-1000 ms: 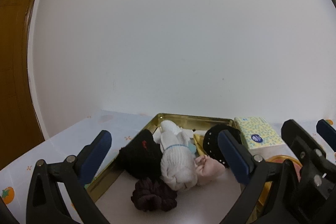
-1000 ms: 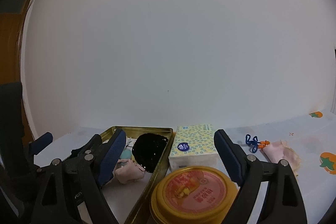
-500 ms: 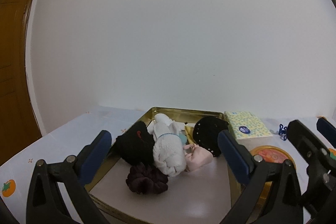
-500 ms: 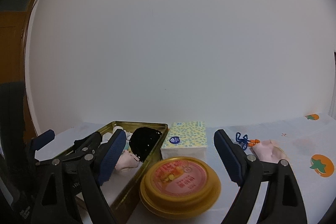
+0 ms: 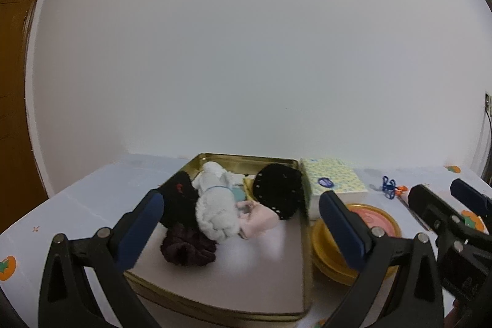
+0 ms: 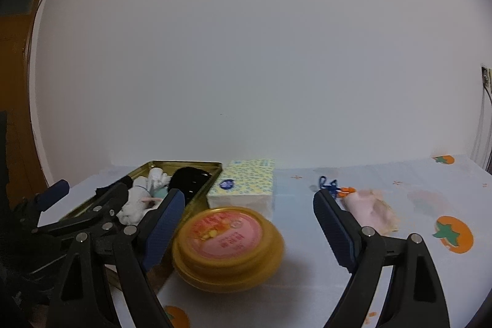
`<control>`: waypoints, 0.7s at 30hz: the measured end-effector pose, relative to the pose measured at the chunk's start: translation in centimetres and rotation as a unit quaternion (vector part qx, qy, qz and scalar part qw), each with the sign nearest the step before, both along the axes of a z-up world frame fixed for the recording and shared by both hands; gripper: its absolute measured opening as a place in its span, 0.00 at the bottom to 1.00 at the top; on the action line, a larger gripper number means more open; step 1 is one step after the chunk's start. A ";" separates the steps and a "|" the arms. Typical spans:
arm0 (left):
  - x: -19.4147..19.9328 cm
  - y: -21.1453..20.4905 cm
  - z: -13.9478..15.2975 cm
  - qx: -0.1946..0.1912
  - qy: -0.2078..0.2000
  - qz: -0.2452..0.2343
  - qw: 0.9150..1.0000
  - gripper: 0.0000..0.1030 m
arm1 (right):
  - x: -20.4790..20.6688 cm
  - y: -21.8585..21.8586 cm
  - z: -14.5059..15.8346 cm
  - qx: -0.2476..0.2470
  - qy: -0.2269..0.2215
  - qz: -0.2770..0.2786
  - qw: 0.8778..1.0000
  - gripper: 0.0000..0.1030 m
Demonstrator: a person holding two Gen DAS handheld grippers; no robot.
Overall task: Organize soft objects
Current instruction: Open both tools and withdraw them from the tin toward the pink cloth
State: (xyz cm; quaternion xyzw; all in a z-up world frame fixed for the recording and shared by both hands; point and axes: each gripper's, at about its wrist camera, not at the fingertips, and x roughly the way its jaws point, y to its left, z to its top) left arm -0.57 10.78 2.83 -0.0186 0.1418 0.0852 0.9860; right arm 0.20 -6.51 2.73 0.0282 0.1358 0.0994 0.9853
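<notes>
A gold metal tin holds several soft things: a white rolled sock, a black sock, a dark maroon scrunchie, a pink cloth bundle and a black round pad. My left gripper hangs open in front of the tin, nothing between its fingers. My right gripper is open too, above a round gold lid with a pink label. A pink cloth lies on the table to the right, beside a blue cord with orange ends.
A yellow-and-blue tissue pack stands against the tin's right side, behind the round lid. The tablecloth is white with orange fruit prints. A plain white wall closes the back. A brown wooden door is at the far left.
Both grippers have drawn back from the tin and the lid, so these look smaller and more of the table shows. Jaws unchanged; nothing was picked up.
</notes>
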 end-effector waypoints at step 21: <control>-0.6 -6.9 0.1 0.002 0.010 -0.070 0.997 1.00 | 0.6 -11.1 0.1 -0.035 0.018 -0.112 0.993 0.85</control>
